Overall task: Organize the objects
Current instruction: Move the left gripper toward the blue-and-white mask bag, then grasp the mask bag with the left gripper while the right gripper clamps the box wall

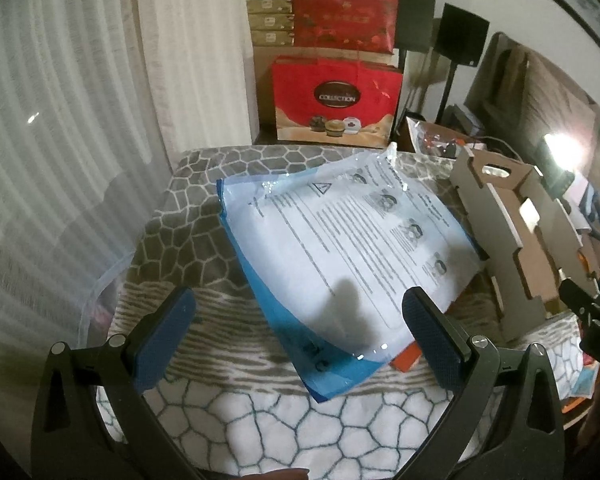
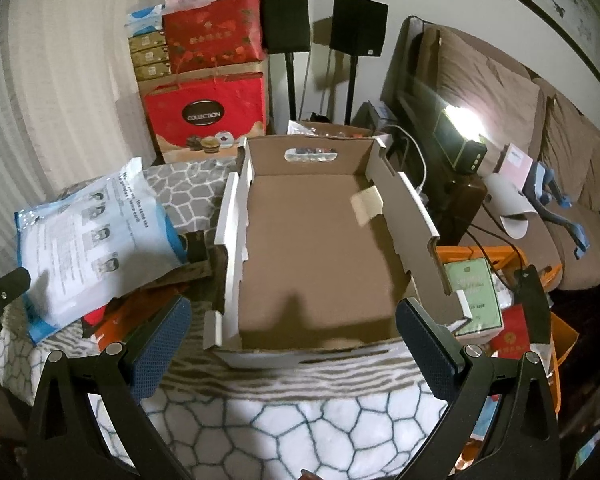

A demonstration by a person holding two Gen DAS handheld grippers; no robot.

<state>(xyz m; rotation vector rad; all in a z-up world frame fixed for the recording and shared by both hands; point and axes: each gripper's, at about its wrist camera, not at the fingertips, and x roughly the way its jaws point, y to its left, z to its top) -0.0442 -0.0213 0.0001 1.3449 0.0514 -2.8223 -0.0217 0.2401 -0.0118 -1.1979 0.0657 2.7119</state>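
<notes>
A flat blue-and-white plastic pack (image 1: 340, 248) with printed instructions lies on the patterned blanket (image 1: 204, 216), partly over an orange item (image 1: 406, 358). My left gripper (image 1: 300, 328) is open above the pack's near end, holding nothing. The pack also shows in the right wrist view (image 2: 96, 240). An open, empty cardboard box (image 2: 320, 248) stands to the right of the pack; its side wall shows in the left wrist view (image 1: 512, 240). My right gripper (image 2: 294, 340) is open and empty, just before the box's near edge.
Red gift boxes (image 2: 208, 112) are stacked at the back against the wall. Two black speakers on stands (image 2: 356, 28) stand beside them. A brown sofa (image 2: 540, 152) with a lit lamp is at the right. An orange bin (image 2: 500, 304) with items sits right of the box.
</notes>
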